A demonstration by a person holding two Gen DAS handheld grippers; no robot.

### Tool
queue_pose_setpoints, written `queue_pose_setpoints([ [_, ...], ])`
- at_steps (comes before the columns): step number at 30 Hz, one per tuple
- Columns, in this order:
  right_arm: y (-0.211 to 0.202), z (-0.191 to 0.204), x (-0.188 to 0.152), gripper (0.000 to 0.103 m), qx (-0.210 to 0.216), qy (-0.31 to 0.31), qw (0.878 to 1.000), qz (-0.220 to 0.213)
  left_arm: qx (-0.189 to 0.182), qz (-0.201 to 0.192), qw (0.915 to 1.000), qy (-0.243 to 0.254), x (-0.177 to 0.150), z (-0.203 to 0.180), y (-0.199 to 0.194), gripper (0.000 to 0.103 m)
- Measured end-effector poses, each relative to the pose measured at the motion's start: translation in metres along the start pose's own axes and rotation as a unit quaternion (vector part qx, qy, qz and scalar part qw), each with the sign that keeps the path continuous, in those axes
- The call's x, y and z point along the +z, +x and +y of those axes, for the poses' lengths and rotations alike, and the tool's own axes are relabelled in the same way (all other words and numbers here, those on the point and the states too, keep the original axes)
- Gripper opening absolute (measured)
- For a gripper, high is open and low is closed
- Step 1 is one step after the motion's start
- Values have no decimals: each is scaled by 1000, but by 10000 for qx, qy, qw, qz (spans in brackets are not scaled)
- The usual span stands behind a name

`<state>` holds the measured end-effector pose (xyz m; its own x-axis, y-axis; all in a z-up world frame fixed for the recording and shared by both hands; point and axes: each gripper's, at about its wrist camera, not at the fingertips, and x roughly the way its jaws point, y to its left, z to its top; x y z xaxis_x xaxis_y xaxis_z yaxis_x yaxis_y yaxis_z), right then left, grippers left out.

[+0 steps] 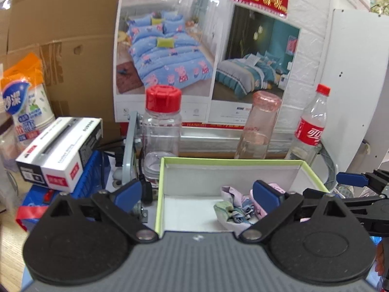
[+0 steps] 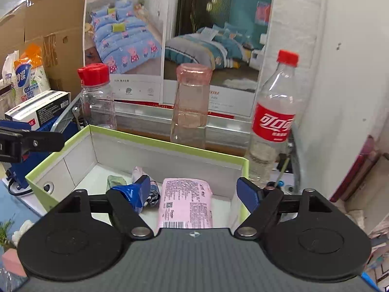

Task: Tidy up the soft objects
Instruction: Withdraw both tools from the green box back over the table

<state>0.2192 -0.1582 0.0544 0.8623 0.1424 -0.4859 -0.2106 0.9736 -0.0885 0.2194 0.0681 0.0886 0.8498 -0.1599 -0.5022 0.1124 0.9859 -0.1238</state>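
A big box [image 2: 167,146] with a green rim sits in front of 3 bottles. Inside it lies a flat pink pack [image 2: 186,202], and beside that a small pile of crumpled cloth [image 1: 234,210]. The left gripper [image 1: 198,192] is spread wide and holds nothing. The right gripper [image 2: 194,191] is spread wide too, with the pink pack lying between its fingers.

A pink packet [image 2: 185,203] lies flat beside crumpled pastel cloths [image 1: 234,209] inside the green-rimmed box [image 2: 170,143].

Black tongs [image 1: 198,193], blue fingertips [image 1: 265,196]
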Motion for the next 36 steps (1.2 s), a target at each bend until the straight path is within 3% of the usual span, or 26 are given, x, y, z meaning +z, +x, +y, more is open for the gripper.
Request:
queue_pose_setpoints([
  [11,-78,-2,-36,66,-415,289,9982,-322,329,-524,9978,253,-32,-4,-85,98],
  [16,-104,2,-57,66,-783,331,9956,-391,502,-393,9972,380,-61,-5,-106,98],
  [25,-134,13,-97,67,-1198,298,9913,-453,514,-77,9986,-137,-110,13,-126,98],
  [36,-144,2,-125,67,-1465,879,9843,-447,1121,81,9935,-162,-136,25,-139,98],
])
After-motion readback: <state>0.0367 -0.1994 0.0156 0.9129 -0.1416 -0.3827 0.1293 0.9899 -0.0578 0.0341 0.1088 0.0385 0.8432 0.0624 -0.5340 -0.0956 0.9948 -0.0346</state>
